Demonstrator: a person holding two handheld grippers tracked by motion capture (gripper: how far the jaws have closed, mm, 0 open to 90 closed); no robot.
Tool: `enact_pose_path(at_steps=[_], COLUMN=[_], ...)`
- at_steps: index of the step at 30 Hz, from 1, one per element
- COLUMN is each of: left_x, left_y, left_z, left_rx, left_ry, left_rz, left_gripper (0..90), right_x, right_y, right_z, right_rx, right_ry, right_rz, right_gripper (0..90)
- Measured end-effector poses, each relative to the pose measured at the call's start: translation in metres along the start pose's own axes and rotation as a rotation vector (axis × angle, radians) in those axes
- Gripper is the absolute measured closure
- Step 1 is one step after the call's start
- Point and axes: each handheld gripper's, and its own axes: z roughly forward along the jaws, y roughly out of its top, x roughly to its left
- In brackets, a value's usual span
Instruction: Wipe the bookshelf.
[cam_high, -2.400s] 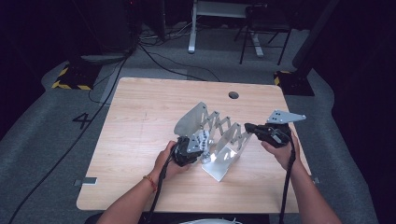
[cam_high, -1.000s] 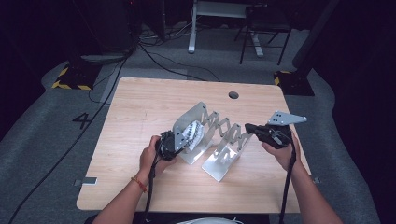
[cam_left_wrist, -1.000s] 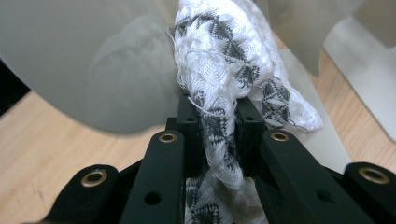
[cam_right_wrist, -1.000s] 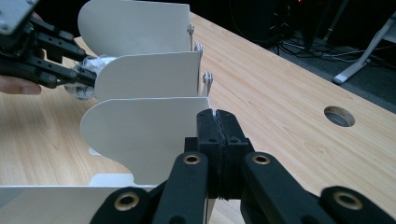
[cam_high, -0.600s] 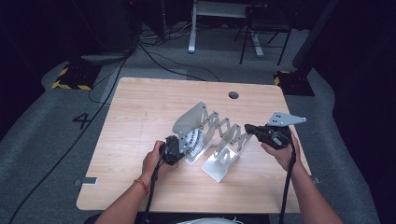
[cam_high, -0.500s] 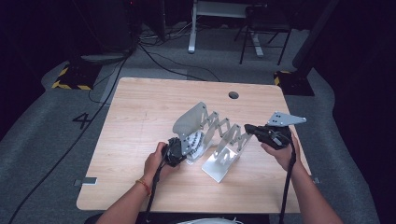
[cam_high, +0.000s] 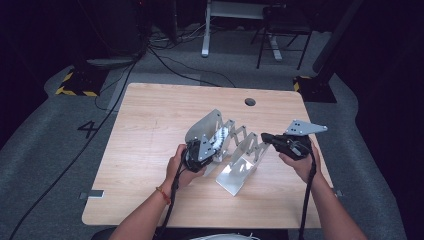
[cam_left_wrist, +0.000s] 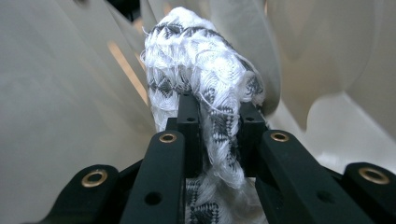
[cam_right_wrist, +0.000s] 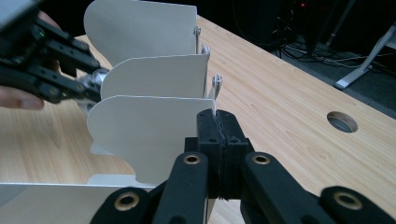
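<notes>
Dark floor with trailing cables surrounds a pale wooden table (cam_high: 150, 130), and near its middle stands the thing being worked on: a metal accordion rack (cam_high: 235, 150) of thin upright plates joined by a scissor linkage, with a white-and-grey woven cloth (cam_left_wrist: 205, 88) pushed into one of the slots at its left end. The left gripper (cam_left_wrist: 217, 135) has its jaws pinched on that cloth, the fabric bunched between them and bulging out above the tips, with pale plate walls close on both sides. By its look the cloth is soft, light and frayed at the edges, so it should compress and drag easily but may snag on the plate edges; the thick bunch where it is now gripped seems a sound place to hold. The right gripper (cam_right_wrist: 219, 126) has its jaws pressed together at the edge of the nearest plate (cam_right_wrist: 149, 135) at the rack's right end, apparently clamping the thin metal to steady it, though the contact itself is hard to make out. The rack looks stiff and smooth, probably light enough to slide on the wood if tugged, and its linkage may stretch or fold, so an end plate seems the sensible anchor. A round cable hole (cam_high: 250, 102) lies well beyond it.
</notes>
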Motion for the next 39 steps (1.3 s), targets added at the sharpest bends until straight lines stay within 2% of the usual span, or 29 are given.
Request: enact_pose_path(at_steps=[5,9,10,13,15,17,23,27,29,32,37,39], left_x=[0.007,0.010,0.009,0.006,0.004,0.003,-0.007,-0.014,-0.015,-0.016,-0.011,-0.011], left_y=[0.015,0.017,0.016,0.013,0.008,0.001,-0.018,-0.030,-0.035,-0.035,-0.030,-0.031], left_z=[-0.024,-0.031,-0.031,-0.022,-0.014,-0.004,0.019,0.037,0.042,0.045,0.047,0.050], left_rx=[-0.117,-0.160,-0.157,-0.120,-0.078,-0.040,0.062,0.164,0.189,0.191,0.168,0.181], left_ry=[0.027,0.065,0.056,0.034,0.030,0.002,-0.043,-0.061,-0.084,-0.078,-0.044,-0.049], left_rz=[-0.028,-0.057,-0.061,-0.041,-0.025,-0.034,0.006,0.065,0.053,0.058,0.032,0.039], left_gripper=[77.3,77.3,77.3,77.3,77.3,77.3,77.3,77.2,77.2,77.2,77.0,77.0], right_x=[0.000,0.000,0.001,0.000,0.000,0.001,0.000,0.000,0.000,0.001,0.001,0.001], right_y=[0.000,0.000,0.000,0.000,0.000,0.000,-0.001,-0.001,-0.001,-0.001,-0.001,-0.001], right_z=[0.000,0.001,0.001,0.001,0.001,0.000,0.000,0.000,0.000,0.000,0.000,0.001], right_rx=[-0.002,-0.001,0.000,-0.001,-0.002,-0.003,-0.005,-0.005,-0.005,-0.006,-0.007,-0.007], right_ry=[0.000,-0.004,-0.004,-0.004,-0.003,-0.003,0.001,0.002,0.002,0.002,-0.001,-0.005], right_rz=[0.002,0.002,0.001,0.002,0.003,0.004,0.006,0.001,-0.001,0.000,0.002,0.000], right_gripper=[89.8,89.8,89.8,89.8,89.8,89.8,89.8,89.8,89.8,89.7,89.8,89.8])
